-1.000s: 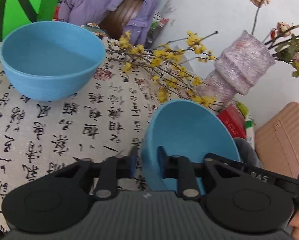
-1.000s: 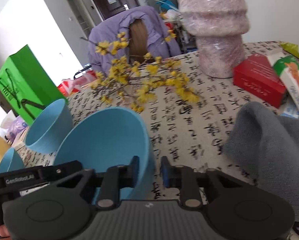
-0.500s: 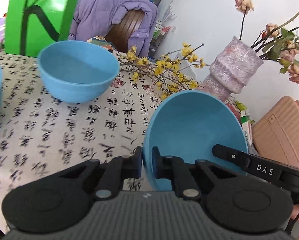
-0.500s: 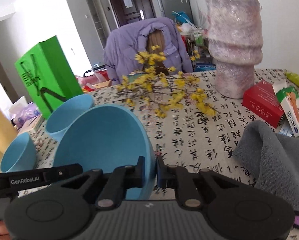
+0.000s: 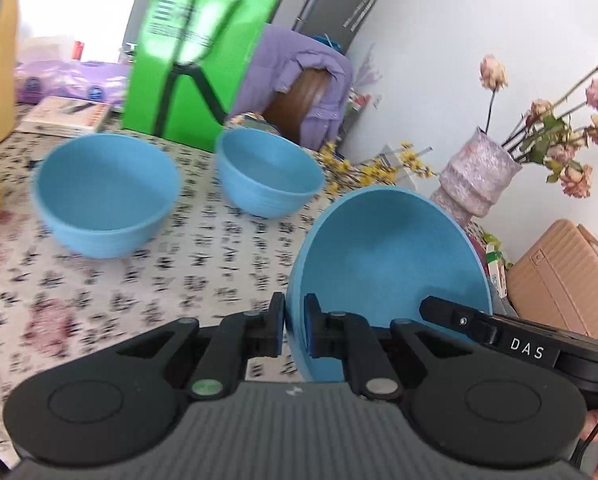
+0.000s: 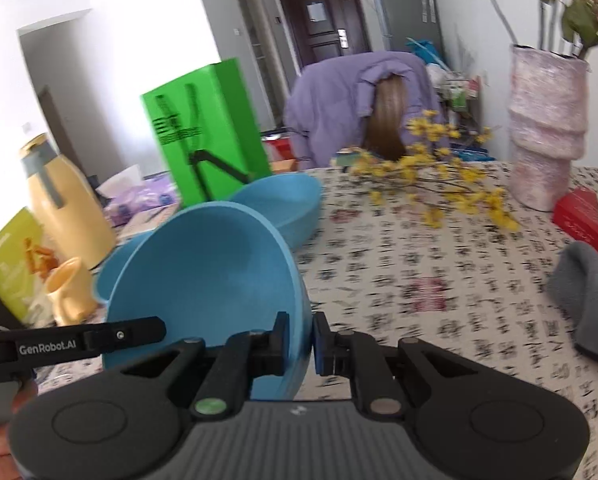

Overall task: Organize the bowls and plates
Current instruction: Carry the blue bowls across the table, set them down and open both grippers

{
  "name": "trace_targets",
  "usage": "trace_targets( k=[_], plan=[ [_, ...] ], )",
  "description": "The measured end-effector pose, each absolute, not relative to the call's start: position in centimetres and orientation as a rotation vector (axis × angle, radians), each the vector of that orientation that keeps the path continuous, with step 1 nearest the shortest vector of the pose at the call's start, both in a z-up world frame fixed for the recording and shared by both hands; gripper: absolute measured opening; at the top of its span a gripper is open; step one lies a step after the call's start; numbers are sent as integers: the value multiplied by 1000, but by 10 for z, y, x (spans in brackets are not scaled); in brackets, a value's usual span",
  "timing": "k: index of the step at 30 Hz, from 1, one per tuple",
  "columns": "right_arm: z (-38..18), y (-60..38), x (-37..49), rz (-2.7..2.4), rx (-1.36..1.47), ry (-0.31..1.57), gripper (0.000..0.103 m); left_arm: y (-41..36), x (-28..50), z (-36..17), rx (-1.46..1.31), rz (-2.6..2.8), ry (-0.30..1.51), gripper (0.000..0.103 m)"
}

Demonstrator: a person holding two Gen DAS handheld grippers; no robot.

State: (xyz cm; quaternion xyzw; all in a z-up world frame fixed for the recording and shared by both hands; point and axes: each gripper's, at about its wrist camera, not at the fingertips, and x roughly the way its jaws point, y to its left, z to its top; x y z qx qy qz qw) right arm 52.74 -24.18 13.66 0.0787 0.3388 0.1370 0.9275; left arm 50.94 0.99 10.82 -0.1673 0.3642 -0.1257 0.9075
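Both grippers hold one blue bowl (image 5: 387,256) by opposite sides of its rim, above the table. My left gripper (image 5: 293,330) is shut on its left rim; the bowl tilts to the right. My right gripper (image 6: 300,344) is shut on the same bowl (image 6: 215,268) at its right rim. Two more blue bowls stand upright on the patterned tablecloth: a near one (image 5: 107,194) at left and a farther one (image 5: 269,172) by the green bag. In the right wrist view the far bowl (image 6: 283,200) shows behind the held bowl, and the near bowl's rim (image 6: 113,268) shows left of it.
A green bag (image 5: 199,64) stands behind the bowls. A pink vase (image 6: 547,128) with flowers, yellow blossom branches (image 6: 427,172), a red box (image 6: 583,216) and a grey cloth (image 6: 587,288) lie at right. A yellow jug (image 6: 67,204) and cup (image 6: 69,288) stand at left.
Both grippers closed fully on the bowl's rim and lifted it, swinging left towards the two standing bowls. More of the table's left side has come into view.
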Motion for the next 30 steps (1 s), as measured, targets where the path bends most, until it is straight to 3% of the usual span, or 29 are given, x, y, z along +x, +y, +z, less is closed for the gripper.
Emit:
trace_targets(
  k=[14, 30],
  plan=[
    [123, -156, 471, 376, 189, 714, 12, 89, 431, 106, -317, -153, 720, 10],
    [82, -124, 368, 434, 217, 755, 16, 119, 318, 66, -363, -100, 739, 10]
  ],
)
